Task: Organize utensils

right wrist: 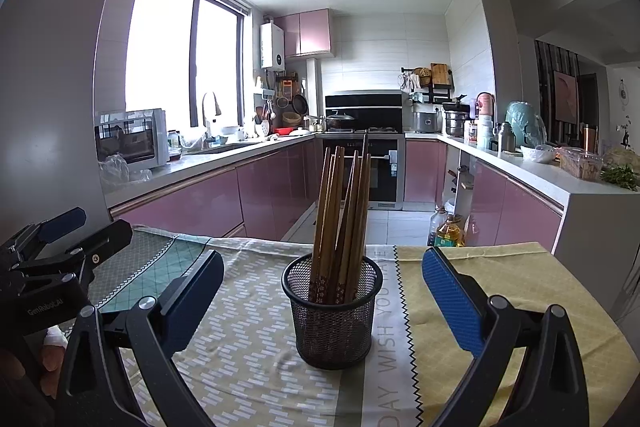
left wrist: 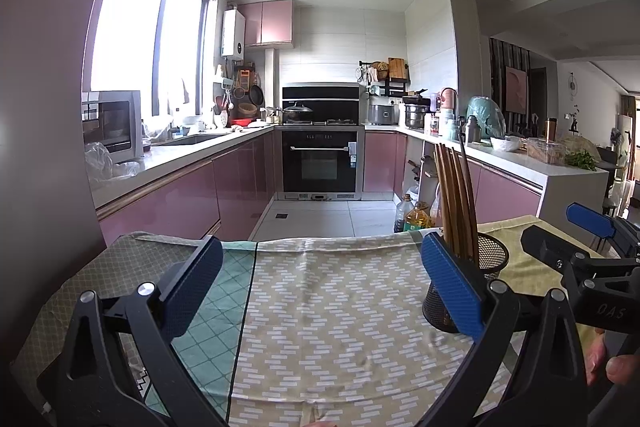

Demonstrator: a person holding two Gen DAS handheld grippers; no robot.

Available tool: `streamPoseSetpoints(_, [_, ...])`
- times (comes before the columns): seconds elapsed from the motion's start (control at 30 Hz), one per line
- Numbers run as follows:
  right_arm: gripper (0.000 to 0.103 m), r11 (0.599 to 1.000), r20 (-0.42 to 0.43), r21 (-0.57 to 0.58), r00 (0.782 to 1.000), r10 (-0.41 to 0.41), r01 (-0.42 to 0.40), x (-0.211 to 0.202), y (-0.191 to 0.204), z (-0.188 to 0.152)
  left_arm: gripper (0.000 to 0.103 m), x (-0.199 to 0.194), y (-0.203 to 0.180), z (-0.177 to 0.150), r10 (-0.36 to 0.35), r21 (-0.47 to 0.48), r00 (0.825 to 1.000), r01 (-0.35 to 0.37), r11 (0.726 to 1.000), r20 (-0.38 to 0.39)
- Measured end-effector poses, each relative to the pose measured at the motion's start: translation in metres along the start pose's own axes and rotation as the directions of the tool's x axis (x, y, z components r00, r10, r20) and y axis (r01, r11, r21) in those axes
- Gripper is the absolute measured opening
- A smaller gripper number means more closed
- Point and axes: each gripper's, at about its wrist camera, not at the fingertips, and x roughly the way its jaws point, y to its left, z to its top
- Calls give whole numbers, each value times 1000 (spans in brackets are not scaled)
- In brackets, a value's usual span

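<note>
My right gripper (right wrist: 322, 291) and left gripper (left wrist: 320, 283) hang fingers apart, empty; chopsticks (right wrist: 340, 219) stand gathered in the cup (right wrist: 332, 323).

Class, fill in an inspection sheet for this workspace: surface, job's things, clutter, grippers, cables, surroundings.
Surface: table under patterned cloths.
Job's things: chopsticks upright in a mesh holder; none loose.
Clutter: nothing seen on the table.
Grippers: left gripper open, empty; right gripper open, either side of the holder, not touching.
Cables: nothing seen.
Surroundings: kitchen with oven, pink cabinets, oil bottles on the floor.
</note>
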Motion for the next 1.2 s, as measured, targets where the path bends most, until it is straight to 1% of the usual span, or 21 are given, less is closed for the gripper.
streamPoseSetpoints(1.2, [96,1000,8,0,1000,-5,5,-4,3,3,98,-2,-4,-3,-2,2,1000,2,1000,-7])
